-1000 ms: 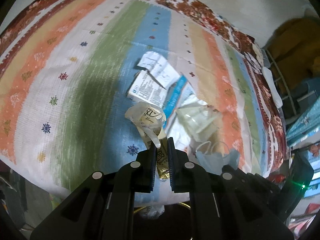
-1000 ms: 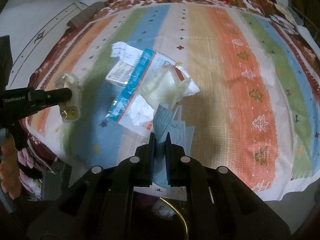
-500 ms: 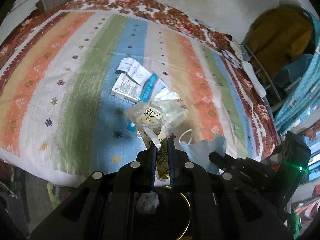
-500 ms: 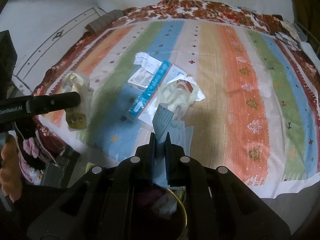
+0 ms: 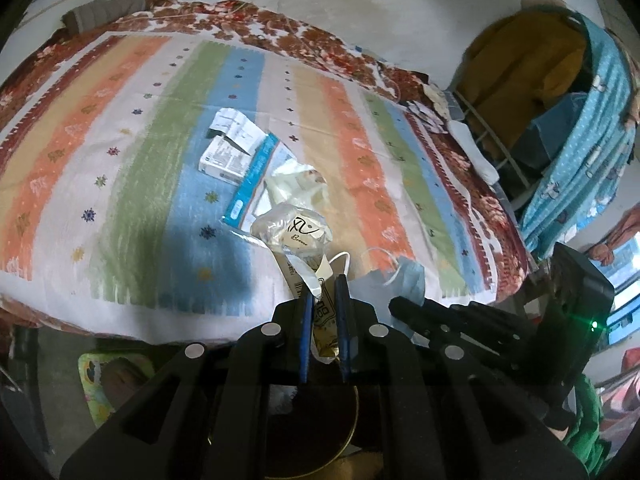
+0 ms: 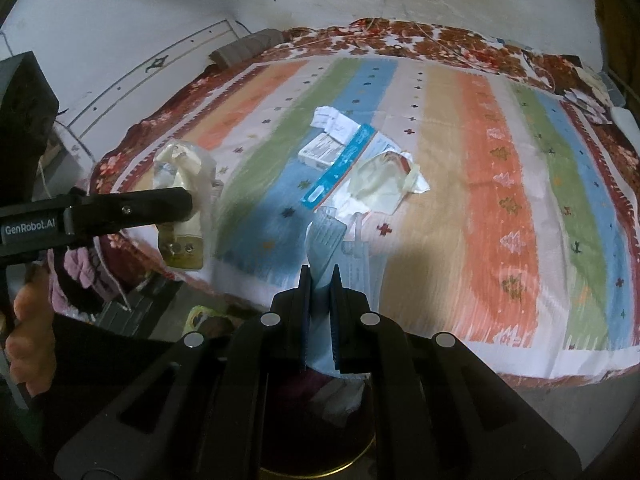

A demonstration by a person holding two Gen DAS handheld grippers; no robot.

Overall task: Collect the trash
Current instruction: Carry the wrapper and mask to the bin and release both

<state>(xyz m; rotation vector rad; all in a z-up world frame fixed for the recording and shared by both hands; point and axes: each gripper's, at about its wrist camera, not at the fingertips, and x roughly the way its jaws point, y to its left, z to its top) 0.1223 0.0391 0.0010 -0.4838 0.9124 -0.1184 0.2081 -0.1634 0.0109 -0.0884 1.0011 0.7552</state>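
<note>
Trash pieces are split between our two tools and the bed. We note the left hand-held gripper (image 5: 323, 280) closed on a crumpled clear wrapper (image 5: 294, 230) with a yellowish printed strip; the wrapper's bunched top stands above the fingertips, and the strip runs down between the jaws. From the right wrist view the same wrapper (image 6: 182, 184) shows pinched in the left tool, held off the near left edge of the bed. The right hand-held gripper (image 6: 320, 276) is clamped on a light blue face mask (image 6: 326, 240), whose pleated body rises from between the jaws while a white ear loop hangs beside it. In the left wrist view that mask (image 5: 400, 276) appears just right of our wrapper, in front of the black right tool. On the striped bedspread (image 6: 492, 168), near its middle, more trash lies in a loose pile: a small white carton (image 6: 320, 151), a creased white paper slip (image 6: 334, 120) touching its far side, a long blue-edged flat package (image 6: 340, 166) lying beside the carton, and a pale crumpled plastic bag (image 6: 380, 184) just right of the package. Below both tools we see the brass-coloured rim of a round bin (image 5: 352, 420), with crumpled white material inside it in the right wrist view. Clothes (image 5: 520, 64) hang at the far right.
</note>
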